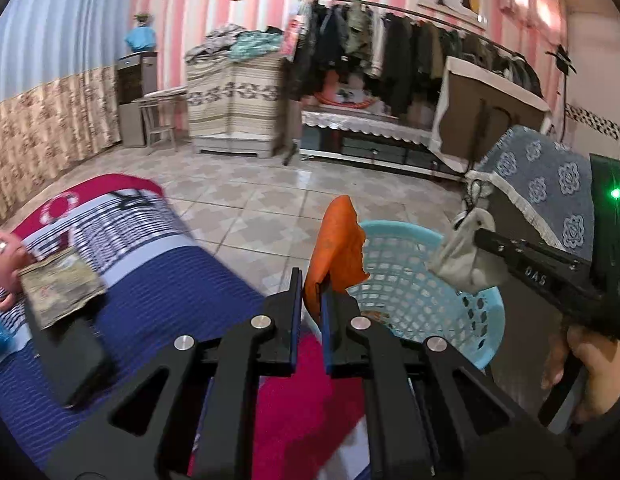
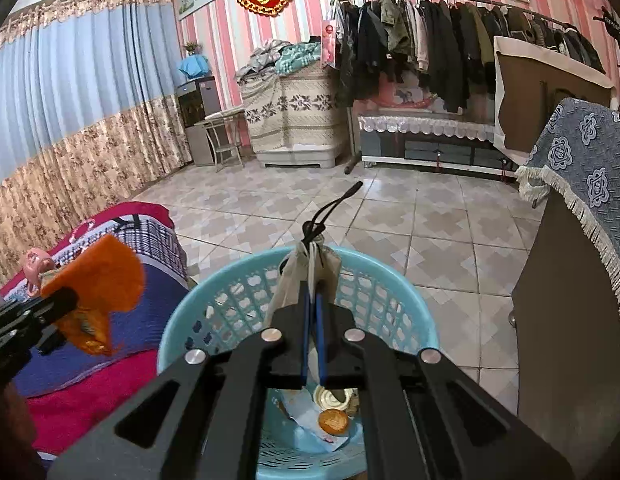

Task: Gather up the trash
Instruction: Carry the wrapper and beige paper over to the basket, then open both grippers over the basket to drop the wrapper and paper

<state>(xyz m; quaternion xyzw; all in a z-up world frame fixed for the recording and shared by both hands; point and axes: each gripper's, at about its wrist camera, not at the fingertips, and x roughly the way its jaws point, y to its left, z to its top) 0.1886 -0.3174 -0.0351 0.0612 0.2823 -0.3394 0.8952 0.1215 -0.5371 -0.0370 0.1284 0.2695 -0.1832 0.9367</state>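
We held two pieces of trash over the blue basket (image 2: 214, 304). The beige pouch (image 2: 298, 280) was pinched in our right gripper (image 2: 313, 312), its fingers clenched on the cloth; it hung with its long axis upright, directly above the basket's open mouth at centre frame in the right wrist view, a black cord (image 2: 330, 208) trailing off its top. The orange wrapper (image 1: 338, 248) was clamped in our left gripper (image 1: 312, 304), fingers likewise clenched on it, and it stood upright above the fingertips, just left of the basket's rim (image 1: 374, 228) in the left wrist view. By our judgement the right hand was better placed for a drop; the left needed to carry rightward over the rim.

The pouch looked like soft, limp fabric; the wrapper was thin, crinkled film with a torn edge. The basket was rigid lattice plastic, round, with a can lid (image 2: 330, 396), an orange disc (image 2: 333, 420) and paper already at its bottom. Left of it lay a bed (image 1: 150, 288) with a striped, ribbed cover.
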